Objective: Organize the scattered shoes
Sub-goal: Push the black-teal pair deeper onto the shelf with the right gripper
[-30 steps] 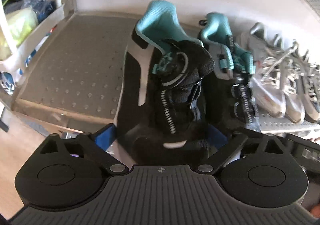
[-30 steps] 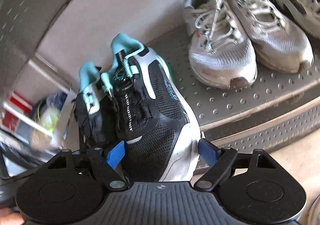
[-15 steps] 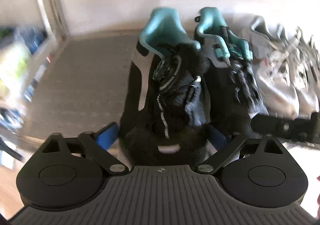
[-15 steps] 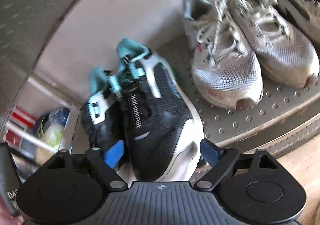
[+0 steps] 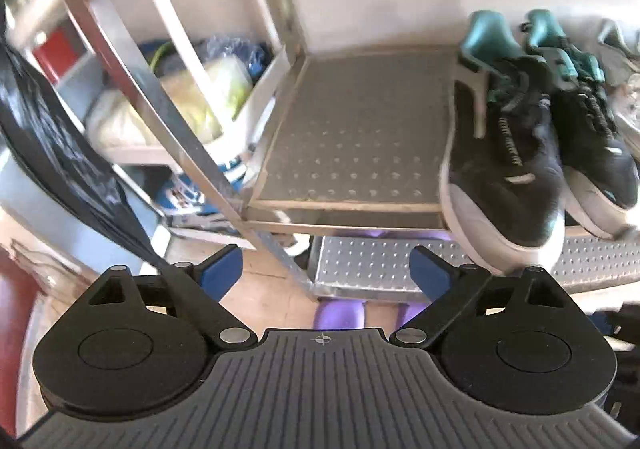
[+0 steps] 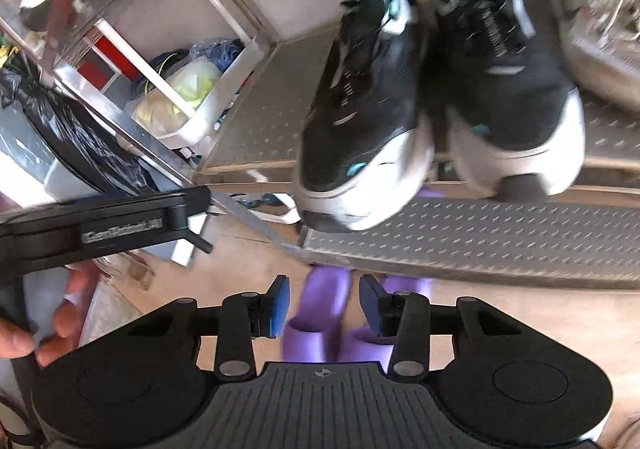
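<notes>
Metal shoe rack [image 5: 352, 137] already has both black-and-teal sneakers [image 6: 368, 89] side by side on it, toes sticking out past its front edge, just beside grey sneakers [image 6: 600, 21], while purple slippers [image 6: 320, 313] wait on the floor below it, under the empty, closing right gripper [image 6: 323, 303] and wide-open, empty left gripper [image 5: 326, 269].

Two black mesh sneakers with teal tongues and white soles, the left one [image 6: 360, 105] and the right one [image 6: 508, 89], are sitting side by side on the studded metal shelf [image 5: 352, 129], toes hanging past its front edge. Beside them a pale grey laced sneaker [image 6: 600, 33] is resting, and a pair of purple slippers [image 6: 320, 317] is lying on the floor below.
</notes>
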The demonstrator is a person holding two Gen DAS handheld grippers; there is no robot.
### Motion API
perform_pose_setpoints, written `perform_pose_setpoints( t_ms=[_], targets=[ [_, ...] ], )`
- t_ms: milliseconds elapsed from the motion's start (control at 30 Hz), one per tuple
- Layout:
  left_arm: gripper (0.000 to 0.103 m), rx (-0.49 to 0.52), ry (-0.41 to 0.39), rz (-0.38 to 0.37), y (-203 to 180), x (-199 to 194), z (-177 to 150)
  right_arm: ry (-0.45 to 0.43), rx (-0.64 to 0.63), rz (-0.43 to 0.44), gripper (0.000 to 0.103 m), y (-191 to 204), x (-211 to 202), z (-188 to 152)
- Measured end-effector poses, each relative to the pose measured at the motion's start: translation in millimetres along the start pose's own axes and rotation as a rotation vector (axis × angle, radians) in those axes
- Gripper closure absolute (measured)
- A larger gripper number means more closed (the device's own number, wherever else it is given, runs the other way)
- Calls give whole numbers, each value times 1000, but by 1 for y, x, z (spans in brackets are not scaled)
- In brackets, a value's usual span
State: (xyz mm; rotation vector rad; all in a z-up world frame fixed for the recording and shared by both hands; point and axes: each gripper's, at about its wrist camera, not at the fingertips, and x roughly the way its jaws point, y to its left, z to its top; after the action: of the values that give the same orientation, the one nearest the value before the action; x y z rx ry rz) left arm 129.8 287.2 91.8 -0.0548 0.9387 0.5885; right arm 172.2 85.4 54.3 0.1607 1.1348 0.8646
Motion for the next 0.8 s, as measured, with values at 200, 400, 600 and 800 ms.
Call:
perform_pose_setpoints(
  t_ms=[200,400,600,800],
  targets=[
    [8,-116,-22,28,36,-3,12,-35,311,25,60,-3,43,26],
    [8,-84,-7,-1,38,-2,9,-162,495,-15,59,-15,46,38],
    [8,-49,-1,-44,20,-3,10,-138,467,14,55,-7,41,42],
    [7,2,0,-99,-3,-8,11,-191,277,-35,51,2,-15,7]
  ],
)
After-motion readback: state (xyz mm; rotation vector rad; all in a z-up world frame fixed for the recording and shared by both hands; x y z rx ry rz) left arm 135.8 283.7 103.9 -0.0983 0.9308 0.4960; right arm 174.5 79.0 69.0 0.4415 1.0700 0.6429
